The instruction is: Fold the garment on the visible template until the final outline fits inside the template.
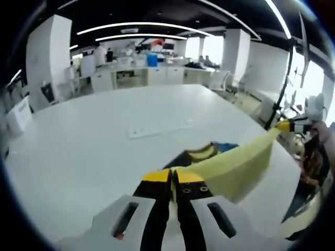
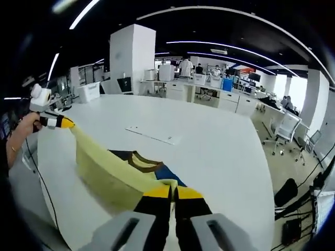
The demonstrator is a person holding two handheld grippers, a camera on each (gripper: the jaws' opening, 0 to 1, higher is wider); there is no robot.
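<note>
A pale yellow garment (image 1: 230, 162) with a dark blue part and a yellow collar hangs stretched between both grippers over the white table (image 1: 78, 151). In the left gripper view, my left gripper (image 1: 171, 175) is shut on one end of the cloth, and my right gripper (image 1: 285, 125) holds the other end at the right. In the right gripper view, my right gripper (image 2: 172, 191) is shut on the garment (image 2: 104, 167), and the left gripper (image 2: 65, 123) pinches the far end at the left. A flat pale template sheet (image 1: 159, 128) lies on the table beyond the garment, also seen as the template (image 2: 154, 135).
The table (image 2: 220, 157) is wide and white, with its edge near the person's hand (image 2: 21, 130). Desks, chairs (image 2: 285, 130) and white pillars (image 2: 131, 57) stand behind it. Cables hang off the table's side (image 2: 309, 209).
</note>
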